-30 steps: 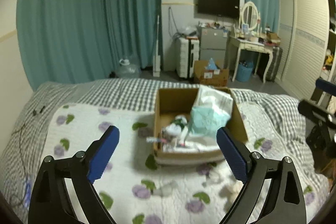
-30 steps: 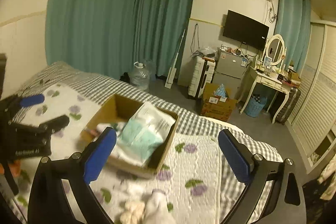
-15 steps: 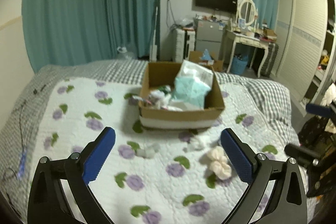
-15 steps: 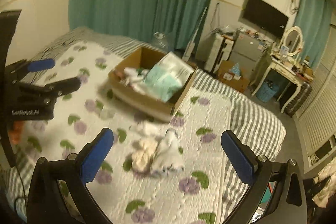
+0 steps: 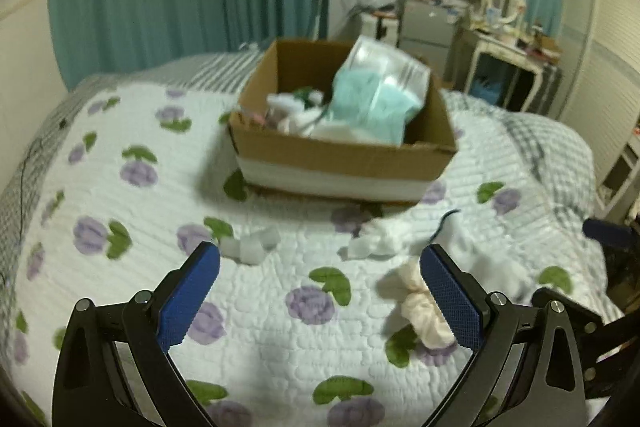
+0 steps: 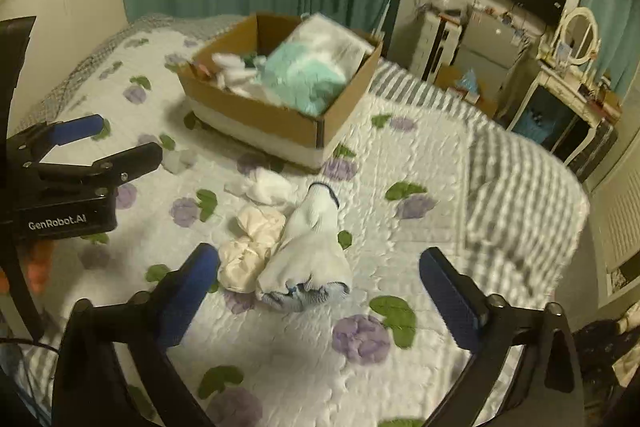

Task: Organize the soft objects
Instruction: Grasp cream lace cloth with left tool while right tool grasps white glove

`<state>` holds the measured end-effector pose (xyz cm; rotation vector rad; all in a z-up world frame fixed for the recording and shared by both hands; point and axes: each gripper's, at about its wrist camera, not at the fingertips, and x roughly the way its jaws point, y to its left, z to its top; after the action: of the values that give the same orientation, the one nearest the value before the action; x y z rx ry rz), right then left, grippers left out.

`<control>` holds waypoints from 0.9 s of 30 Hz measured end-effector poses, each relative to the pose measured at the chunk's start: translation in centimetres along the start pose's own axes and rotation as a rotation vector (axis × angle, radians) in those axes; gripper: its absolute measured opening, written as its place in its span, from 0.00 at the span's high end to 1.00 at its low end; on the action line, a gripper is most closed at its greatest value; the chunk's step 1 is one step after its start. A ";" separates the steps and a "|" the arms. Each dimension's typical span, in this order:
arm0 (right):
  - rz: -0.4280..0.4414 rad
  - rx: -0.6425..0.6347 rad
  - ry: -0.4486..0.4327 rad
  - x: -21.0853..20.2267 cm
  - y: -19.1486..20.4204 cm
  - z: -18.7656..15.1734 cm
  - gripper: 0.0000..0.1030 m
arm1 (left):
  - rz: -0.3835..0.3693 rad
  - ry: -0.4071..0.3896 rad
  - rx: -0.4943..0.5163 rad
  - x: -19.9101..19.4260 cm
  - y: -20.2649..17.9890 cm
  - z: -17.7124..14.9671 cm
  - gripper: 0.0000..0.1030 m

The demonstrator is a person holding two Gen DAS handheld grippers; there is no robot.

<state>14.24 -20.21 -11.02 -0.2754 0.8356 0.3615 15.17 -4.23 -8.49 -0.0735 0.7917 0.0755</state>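
1. Both grippers have dropped lower and pulled back toward the near edge of the bed over the last second; the cardboard box [image 5: 344, 131] now sits farther up in both views, and loose items on the quilt [image 5: 120, 211] have come into sight.
2. Left gripper [image 5: 320, 291]: jaws wide apart, empty, hovering above the quilt.
3. Right gripper [image 6: 320, 287]: jaws wide apart, empty, with the white sock [image 6: 312, 251] and the cream bundle [image 6: 252, 247] lying between and just ahead of the fingers.
4. Also loose: crumpled white cloth [image 6: 264, 187] near the box front, small white piece [image 5: 250, 247] just ahead of the left gripper.
5. Box already holds a teal packet [image 5: 372, 99] and some white items.
6. Judgement: approach phase for the next pick; the sock looks like the right gripper's likeliest target.
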 end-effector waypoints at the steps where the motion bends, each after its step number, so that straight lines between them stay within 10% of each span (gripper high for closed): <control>1: 0.009 -0.005 0.015 1.1 0.0 -0.1 0.10 | 0.008 0.008 -0.005 0.6 0.0 -0.2 0.01; 12: 0.121 -0.028 0.138 7.6 -0.6 -1.4 0.43 | -0.002 0.068 0.026 3.9 -1.7 -1.5 0.01; 22: 0.031 -0.005 0.002 4.2 -3.1 -1.4 0.63 | -0.137 0.156 0.098 5.7 -5.5 -4.3 0.04; 27: 0.034 0.012 -0.004 3.9 -3.9 -1.6 0.63 | -0.204 0.219 0.168 7.0 -7.4 -5.2 0.55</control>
<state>17.19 -23.55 -14.69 -0.2494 0.8391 0.3884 17.12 -11.84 -16.83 -0.0027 1.0025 -0.1956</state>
